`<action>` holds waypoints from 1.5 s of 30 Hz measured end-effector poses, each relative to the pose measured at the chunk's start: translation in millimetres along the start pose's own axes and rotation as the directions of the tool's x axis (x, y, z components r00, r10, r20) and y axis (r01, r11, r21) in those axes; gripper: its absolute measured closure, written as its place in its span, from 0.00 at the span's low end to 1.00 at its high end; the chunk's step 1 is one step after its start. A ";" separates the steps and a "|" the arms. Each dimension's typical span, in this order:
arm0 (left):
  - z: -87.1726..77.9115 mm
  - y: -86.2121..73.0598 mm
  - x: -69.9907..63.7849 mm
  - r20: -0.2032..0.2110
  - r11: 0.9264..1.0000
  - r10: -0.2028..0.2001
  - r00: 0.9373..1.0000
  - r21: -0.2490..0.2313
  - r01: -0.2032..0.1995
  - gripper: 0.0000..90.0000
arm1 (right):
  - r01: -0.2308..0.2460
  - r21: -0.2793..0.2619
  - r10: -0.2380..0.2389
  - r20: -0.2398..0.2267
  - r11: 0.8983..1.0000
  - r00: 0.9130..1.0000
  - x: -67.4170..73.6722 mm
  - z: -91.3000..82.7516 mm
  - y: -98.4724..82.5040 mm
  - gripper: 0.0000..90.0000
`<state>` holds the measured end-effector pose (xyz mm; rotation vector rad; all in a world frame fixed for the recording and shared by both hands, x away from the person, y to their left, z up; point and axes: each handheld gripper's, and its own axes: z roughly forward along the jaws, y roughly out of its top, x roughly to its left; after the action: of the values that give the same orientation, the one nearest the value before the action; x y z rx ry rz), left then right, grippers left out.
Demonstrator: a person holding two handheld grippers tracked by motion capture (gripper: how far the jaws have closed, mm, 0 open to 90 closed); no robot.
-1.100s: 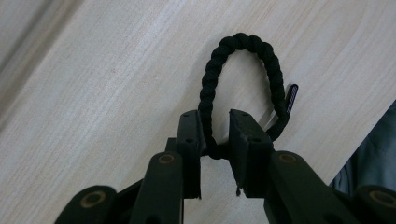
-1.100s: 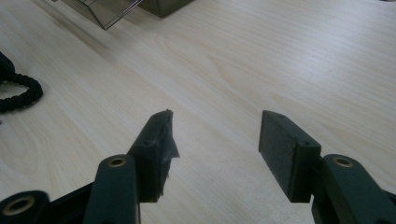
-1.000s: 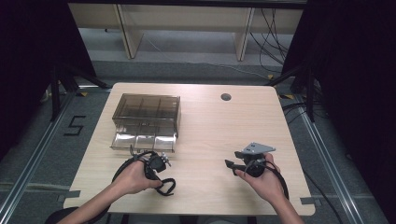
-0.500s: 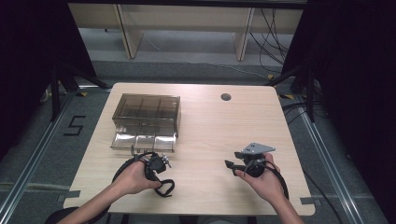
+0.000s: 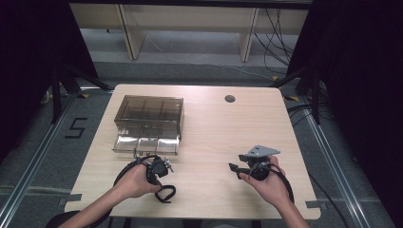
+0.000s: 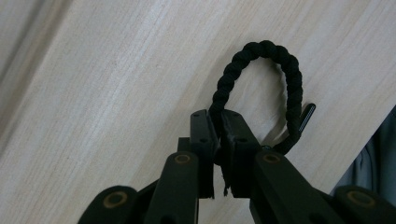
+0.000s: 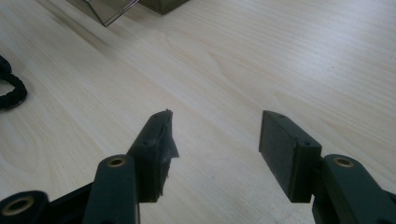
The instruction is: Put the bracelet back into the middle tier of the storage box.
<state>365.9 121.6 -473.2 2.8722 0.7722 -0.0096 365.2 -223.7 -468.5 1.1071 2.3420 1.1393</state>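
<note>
Black braided cord [image 6: 261,70] pinched by left fingers [image 6: 203,140], drawer box [image 5: 149,123] nearby

Table [image 5: 214,123]: pale wood grain, smooth, satin sheen. Braided cord loop [image 6: 261,79]: black, matt, rough twisted cloth. Drawer box [image 5: 149,114]: smoky clear plastic, glossy. Left gripper [image 6: 217,140] and right gripper [image 7: 215,149]: matt black plastic, brass-coloured rivets.

Drawer box [image 5: 149,123] blocks far left; bare table [image 5: 214,128] between tools (right side open too).
</note>
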 end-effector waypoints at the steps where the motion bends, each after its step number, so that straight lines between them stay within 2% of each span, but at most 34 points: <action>1: -0.5 -0.3 0.2 0.002 1.000 -0.005 1.000 -0.002 0.005 0.93 | 0.000 0.000 0.000 0.000 1.000 1.000 0.1 -0.1 0.0 0.50; 4: -1.8 -1.9 1.8 -0.001 1.000 -0.010 1.000 -0.015 0.010 0.93 | -0.007 0.000 0.007 -0.010 1.000 1.000 0.4 0.2 0.0 0.50; 9: -4.8 -3.8 4.6 0.007 1.000 -0.028 1.000 -0.009 0.028 0.94 | -0.006 0.001 0.006 -0.013 1.000 1.000 0.0 0.2 0.0 0.50; 10: -5.4 -5.2 5.0 0.009 0.998 -0.051 0.999 -0.021 0.051 0.94 | -0.007 0.002 0.007 -0.014 1.000 1.000 0.0 0.1 0.0 0.50; 12: -7.2 -6.4 6.9 0.012 0.999 -0.051 0.999 -0.017 0.051 0.94 | -0.014 0.007 0.014 -0.026 1.000 1.000 0.2 0.4 0.0 0.50; 14: -8.2 -8.0 8.0 0.008 0.998 -0.055 0.998 -0.024 0.055 0.94 | -0.007 0.002 0.007 -0.013 1.000 1.000 0.0 -0.1 0.0 0.50; 16: -9.5 -8.9 8.3 0.008 0.997 -0.073 0.997 -0.027 0.073 0.94 | -0.007 0.000 0.007 -0.011 1.000 1.000 0.1 -0.1 -0.1 0.50; 24: -14.9 -11.6 13.3 -0.001 0.995 -0.095 0.995 -0.035 0.095 0.94 | -0.007 -0.001 0.007 -0.009 1.000 1.000 -0.3 -0.2 -0.1 0.50; 30: -19.8 -13.6 15.8 -0.003 0.994 -0.101 0.995 -0.037 0.101 0.94 | -0.011 -0.003 0.011 -0.004 1.000 1.000 -0.4 -0.7 -0.2 0.50; 45: -34.7 -22.9 27.9 -0.017 0.986 -0.150 0.989 -0.077 0.148 0.94 | -0.011 -0.003 0.011 -0.002 1.000 1.000 -1.0 -0.6 0.0 0.50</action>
<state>377.4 160.7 -444.0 2.7414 0.9690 0.0331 365.5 -224.7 -468.2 1.1196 2.3378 1.1486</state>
